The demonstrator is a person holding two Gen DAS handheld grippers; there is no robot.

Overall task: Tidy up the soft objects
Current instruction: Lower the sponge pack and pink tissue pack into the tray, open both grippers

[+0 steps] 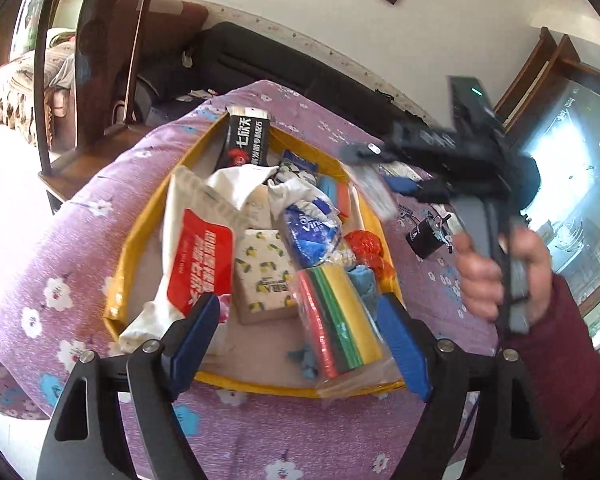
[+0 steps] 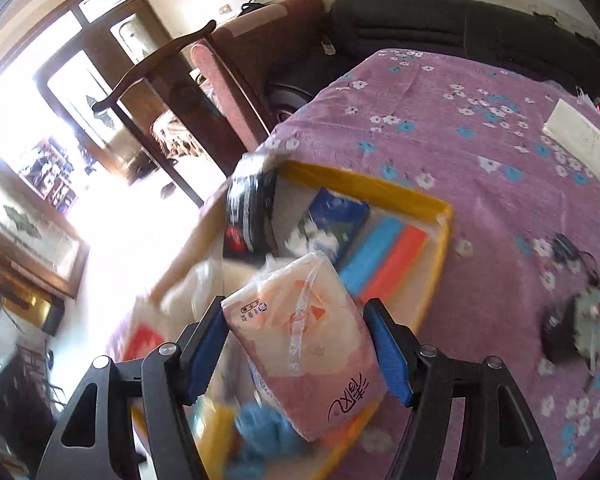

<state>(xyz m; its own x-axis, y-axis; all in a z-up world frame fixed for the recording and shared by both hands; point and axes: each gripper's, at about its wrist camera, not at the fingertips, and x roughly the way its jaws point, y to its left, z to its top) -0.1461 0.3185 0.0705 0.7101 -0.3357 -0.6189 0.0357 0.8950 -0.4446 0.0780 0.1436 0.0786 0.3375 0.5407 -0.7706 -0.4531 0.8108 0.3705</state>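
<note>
A purple fleece cloth with white and blue flowers (image 1: pixel 80 240) covers the table and fills most of both views. On it, at the centre of the left wrist view, sits a shallow yellow-rimmed cardboard tray (image 1: pixel 134 236) crowded with soft goods. Along its left side leans a white pouch with a red label (image 1: pixel 198 256); at the top stands a black packet with white lettering (image 1: pixel 246 142). In the middle lie a blue and white plastic bag (image 1: pixel 310 224) and a small tissue pack printed with lemons (image 1: pixel 266 276). A wrapped stack of sponges in red, green and yellow (image 1: pixel 340 320) lies at the lower right, between the blue pads of the left gripper (image 1: pixel 300 344), whose jaws stand spread and, as far as the view shows, touch nothing.

In the right wrist view the right gripper (image 2: pixel 298 350) pinches a pale orange plastic-wrapped tissue pack (image 2: pixel 304 340) between its blue pads, held above the lower part of the tray (image 2: pixel 440 236); the picture is blurred here. From the left wrist view a hand in a dark red sleeve (image 1: pixel 500 276) grips that gripper's handle at the right edge of the frame.
</note>
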